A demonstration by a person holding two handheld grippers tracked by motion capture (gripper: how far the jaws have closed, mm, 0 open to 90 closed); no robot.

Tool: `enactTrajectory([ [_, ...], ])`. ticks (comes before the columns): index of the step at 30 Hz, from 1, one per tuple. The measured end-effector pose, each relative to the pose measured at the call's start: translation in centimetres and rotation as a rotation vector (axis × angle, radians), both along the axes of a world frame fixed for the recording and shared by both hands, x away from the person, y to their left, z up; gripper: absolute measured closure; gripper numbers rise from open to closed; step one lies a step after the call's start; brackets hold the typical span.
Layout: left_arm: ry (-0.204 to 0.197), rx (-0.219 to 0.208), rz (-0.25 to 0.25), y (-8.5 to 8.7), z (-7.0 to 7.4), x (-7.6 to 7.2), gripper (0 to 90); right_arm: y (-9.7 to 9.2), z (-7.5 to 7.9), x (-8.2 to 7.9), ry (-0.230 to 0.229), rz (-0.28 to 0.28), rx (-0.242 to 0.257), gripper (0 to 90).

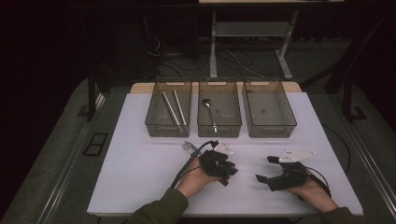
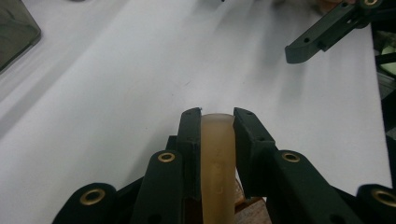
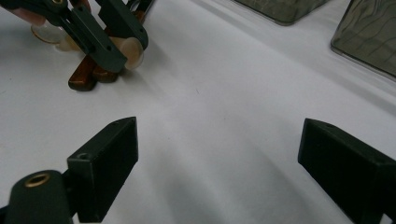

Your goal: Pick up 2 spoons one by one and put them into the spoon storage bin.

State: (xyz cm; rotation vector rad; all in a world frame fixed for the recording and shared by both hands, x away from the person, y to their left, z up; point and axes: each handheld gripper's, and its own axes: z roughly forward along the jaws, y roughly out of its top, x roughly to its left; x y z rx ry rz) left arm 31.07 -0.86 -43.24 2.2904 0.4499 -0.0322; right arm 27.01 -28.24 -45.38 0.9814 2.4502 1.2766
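Observation:
My left gripper [image 2: 217,114] is shut on a pale, translucent beige handle [image 2: 217,163], which runs lengthwise between its two black jaws. From the right gripper view that same handle's round end [image 3: 130,50] pokes out of the jaws, and two brown wooden handles [image 3: 86,74] lie on the table just beneath it. In the high view the left gripper [image 1: 227,171] sits low over the white table [image 1: 140,177], front centre. My right gripper [image 1: 265,169] rests to its right, open wide with bare table between its jaws [image 3: 217,144].
Three dark see-through bins stand in a row at the back: the left bin [image 1: 154,119] holds two metal rods, the middle bin [image 1: 201,122] a spoon, the right bin [image 1: 268,109] nothing visible. A metal fork-like head [image 1: 189,148] lies behind the left hand.

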Motion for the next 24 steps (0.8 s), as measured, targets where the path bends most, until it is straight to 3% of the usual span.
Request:
enactTrajectory([
  [3,0.017,-0.034,0.004,0.4,0.4,0.1,72.6,0.0,0.0,0.0,0.0,-0.001,-0.001,12.0],
  [24,-0.013,-0.098,0.126,5.8,2.7,1.8,72.5,0.2,-0.1,-0.1,0.003,0.014,-0.002,11.9],
])
